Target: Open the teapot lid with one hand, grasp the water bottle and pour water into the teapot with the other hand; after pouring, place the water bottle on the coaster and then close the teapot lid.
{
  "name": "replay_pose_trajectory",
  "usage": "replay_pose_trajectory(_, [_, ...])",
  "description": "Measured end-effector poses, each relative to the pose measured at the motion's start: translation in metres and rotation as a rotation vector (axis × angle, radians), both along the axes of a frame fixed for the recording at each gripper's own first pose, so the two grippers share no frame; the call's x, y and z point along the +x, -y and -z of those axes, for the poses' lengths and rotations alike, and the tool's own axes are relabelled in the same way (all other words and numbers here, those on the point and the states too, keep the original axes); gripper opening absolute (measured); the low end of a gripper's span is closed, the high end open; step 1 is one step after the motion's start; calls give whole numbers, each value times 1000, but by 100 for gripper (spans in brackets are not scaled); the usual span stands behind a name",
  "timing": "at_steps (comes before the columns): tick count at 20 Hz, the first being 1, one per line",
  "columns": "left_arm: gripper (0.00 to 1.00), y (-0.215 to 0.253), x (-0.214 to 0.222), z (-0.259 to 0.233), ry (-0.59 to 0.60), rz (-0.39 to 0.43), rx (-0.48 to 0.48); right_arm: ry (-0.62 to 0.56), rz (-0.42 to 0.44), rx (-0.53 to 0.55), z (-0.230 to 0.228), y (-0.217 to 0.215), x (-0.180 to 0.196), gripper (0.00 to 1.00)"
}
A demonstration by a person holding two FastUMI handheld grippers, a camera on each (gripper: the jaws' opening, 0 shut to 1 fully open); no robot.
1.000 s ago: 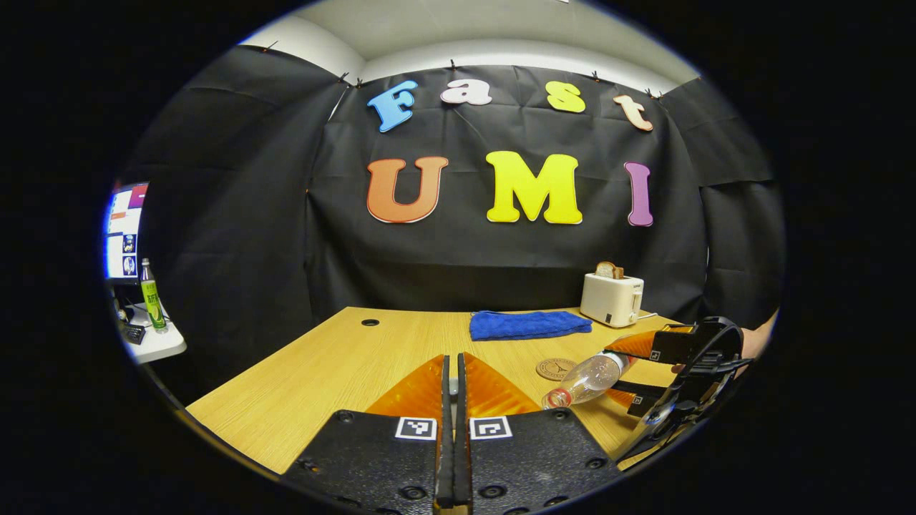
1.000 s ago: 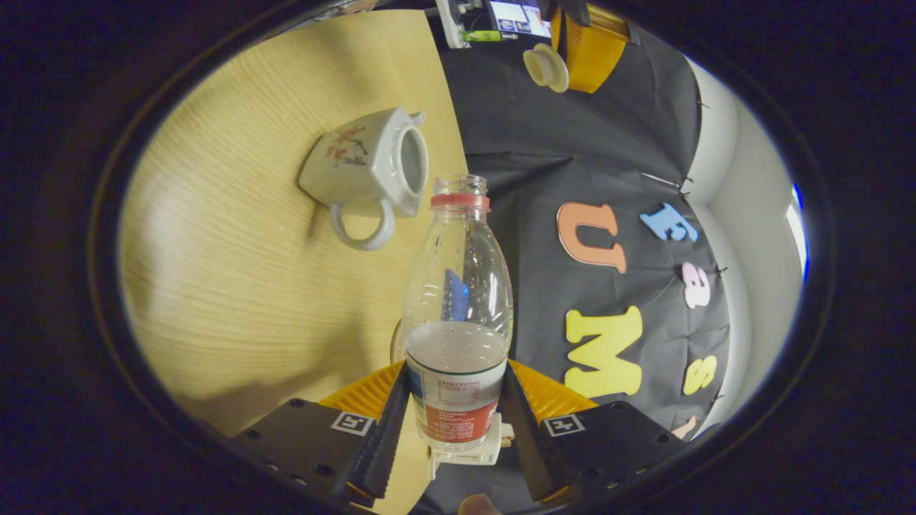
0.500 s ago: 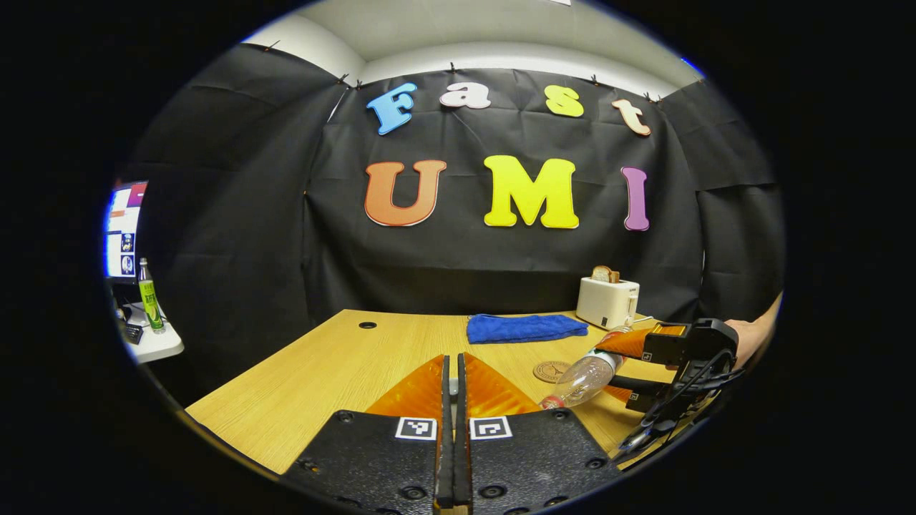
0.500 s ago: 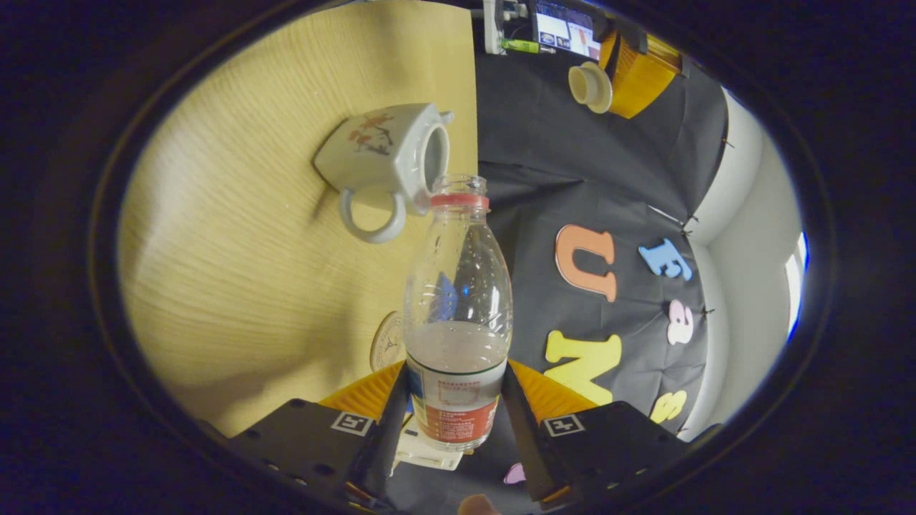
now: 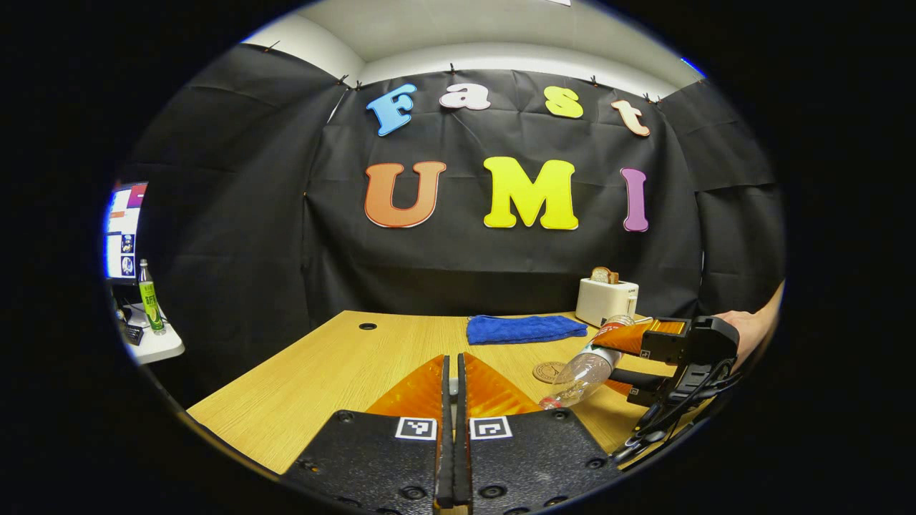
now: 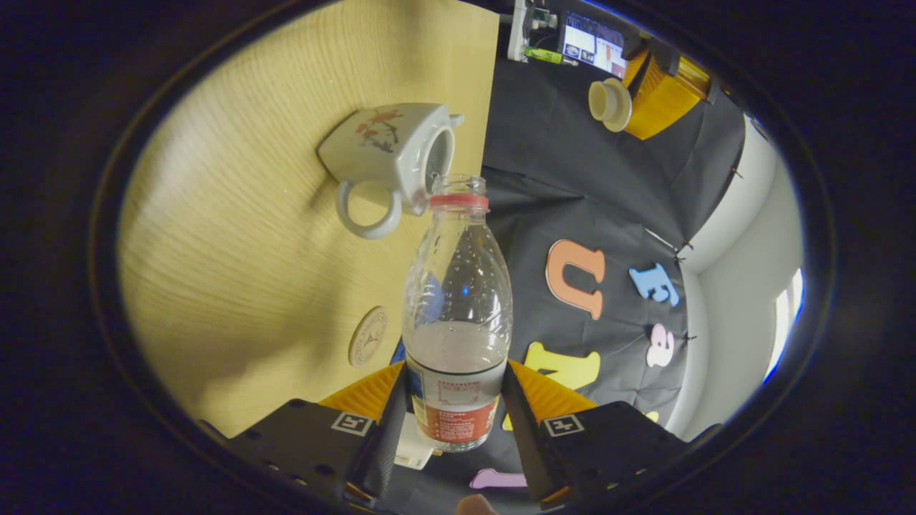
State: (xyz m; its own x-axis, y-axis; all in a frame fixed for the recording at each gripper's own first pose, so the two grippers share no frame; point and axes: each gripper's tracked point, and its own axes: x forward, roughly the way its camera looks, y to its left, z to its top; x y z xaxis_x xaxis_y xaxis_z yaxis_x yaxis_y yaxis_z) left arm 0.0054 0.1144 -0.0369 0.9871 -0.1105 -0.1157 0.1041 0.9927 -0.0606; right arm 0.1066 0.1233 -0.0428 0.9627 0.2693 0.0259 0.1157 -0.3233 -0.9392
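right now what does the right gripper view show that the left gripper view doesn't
Right gripper view: the open teapot by the water bottle mouth, and the lid at the left gripper tips. Left gripper view: a cable hole in the table, and toast. Both: water bottle in the right gripper, coaster, table.

The booth is enclosed by a black cloth wall [image 5: 236, 236], creased and pinned along its top edge. Above the cloth, a pale plaster wall and ceiling [image 5: 494, 28] show, evenly lit. A light wood-grain table [image 5: 322, 372] extends ahead of the left jaws, with a small round cable hole [image 5: 368, 325] far ahead and to their left. Well to the left of those jaws, beyond the table edge, a white side desk [image 5: 154, 343] carries a lit monitor [image 5: 122, 232] and a green-labelled bottle [image 5: 149, 297], standing upright.
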Motion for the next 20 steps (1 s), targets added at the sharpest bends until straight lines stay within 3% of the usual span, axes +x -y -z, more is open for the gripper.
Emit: replay_pose_trajectory(20, [3,0,-2,-5,10,8,1,115,-45,-140,-27,-14,-8,71])
